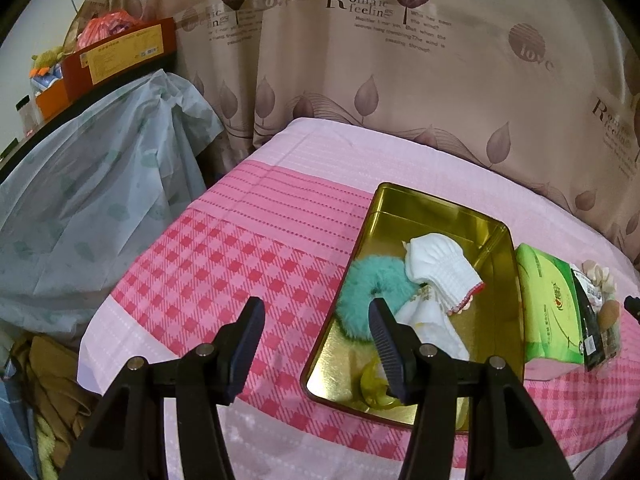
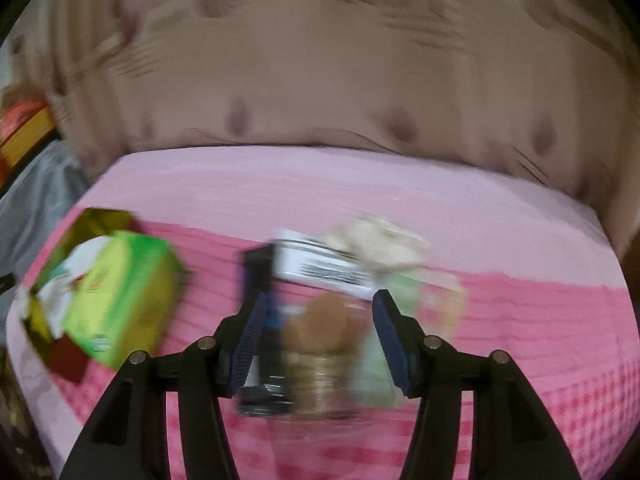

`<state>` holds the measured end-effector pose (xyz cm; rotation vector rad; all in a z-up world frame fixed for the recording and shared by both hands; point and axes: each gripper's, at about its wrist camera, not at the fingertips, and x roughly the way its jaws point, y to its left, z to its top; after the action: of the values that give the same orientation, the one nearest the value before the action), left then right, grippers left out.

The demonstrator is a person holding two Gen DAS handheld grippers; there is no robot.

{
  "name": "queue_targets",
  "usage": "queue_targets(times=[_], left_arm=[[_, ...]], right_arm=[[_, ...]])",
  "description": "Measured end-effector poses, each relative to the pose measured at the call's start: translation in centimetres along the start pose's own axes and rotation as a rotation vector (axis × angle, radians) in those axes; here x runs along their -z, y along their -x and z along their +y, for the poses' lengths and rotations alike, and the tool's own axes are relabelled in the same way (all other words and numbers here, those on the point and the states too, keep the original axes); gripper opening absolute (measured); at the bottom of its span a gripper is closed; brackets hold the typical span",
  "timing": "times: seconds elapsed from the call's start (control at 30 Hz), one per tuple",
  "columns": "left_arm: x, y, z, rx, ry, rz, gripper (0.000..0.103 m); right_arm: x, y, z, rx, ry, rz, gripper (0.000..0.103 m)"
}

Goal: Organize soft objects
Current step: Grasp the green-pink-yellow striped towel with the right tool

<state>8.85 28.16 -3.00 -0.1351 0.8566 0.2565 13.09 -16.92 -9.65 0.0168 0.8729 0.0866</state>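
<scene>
Hovering with fingers spread and nothing between them: the left tool (image 1: 316, 320), its right finger hiding part of the fluffy teal scrunchie (image 1: 368, 296) and of a yellow-green translucent item (image 1: 374, 384), too covered to identify. Lying in the shallow gold metal tin (image 1: 436, 208) on the pink checked bed cover (image 1: 224, 264), touching the scrunchie: the white ribbed sock with red-trimmed cuff (image 1: 440, 268), overlapping another white cloth piece (image 1: 432, 328). Standing just beside the tin: a green tissue pack (image 1: 548, 304).

Gaping wide, gripping nothing: the right tool (image 2: 318, 306), everything ahead smearing with motion blur. Barely showing between the fingers: a clear packet with brown rounded pieces (image 2: 320, 328), contents impossible to make out.
</scene>
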Motion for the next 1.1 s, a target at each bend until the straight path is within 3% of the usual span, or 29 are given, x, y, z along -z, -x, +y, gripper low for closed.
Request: queue_targets(times=[0.13,0.33,0.43,0.57,0.63,0.7,0.8,1.1], left_arm=[[0.2,-0.1,-0.2,-0.007,-0.009,0.001,0.055],[0.3,-0.4,-0.6,-0.020,-0.028,0.006,0.055],[0.5,-0.7,-0.9,-0.033,-0.043,0.013,0.055],[0.6,-0.9,-1.3,-0.040,-0.057,0.018,0.055],[0.8,-1.0,-1.6,-0.046,-0.068,0.023,0.055],[0.9,-0.9,-2.1,-0.045,-0.085,0.022,0.055],[1.1,-0.5,-3.4,-0.023,-0.118,0.024,0.055],[1.6,1.7,-9.4,0.088,-0.210,0.030,0.055]], right_arm=[[0.6,-2.1,-3.3,0.048,-0.053,0.045,0.053],[1.2,-5.2,-4.9,0.064,-0.089,0.095,0.054],[1.5,-6.4,-5.7,0.083,-0.096,0.098,0.065],[1.7,-7.6,-6.3,0.066,-0.101,0.116,0.067],[1.8,-7.4,-6.2,0.060,-0.089,0.106,0.061],[1.9,-7.3,-6.1,0.052,-0.083,0.099,0.049],[2.2,-6.7,-6.2,0.045,-0.073,0.092,0.042],[3.8,-4.7,-8.3,0.097,-0.078,0.073,0.039]])
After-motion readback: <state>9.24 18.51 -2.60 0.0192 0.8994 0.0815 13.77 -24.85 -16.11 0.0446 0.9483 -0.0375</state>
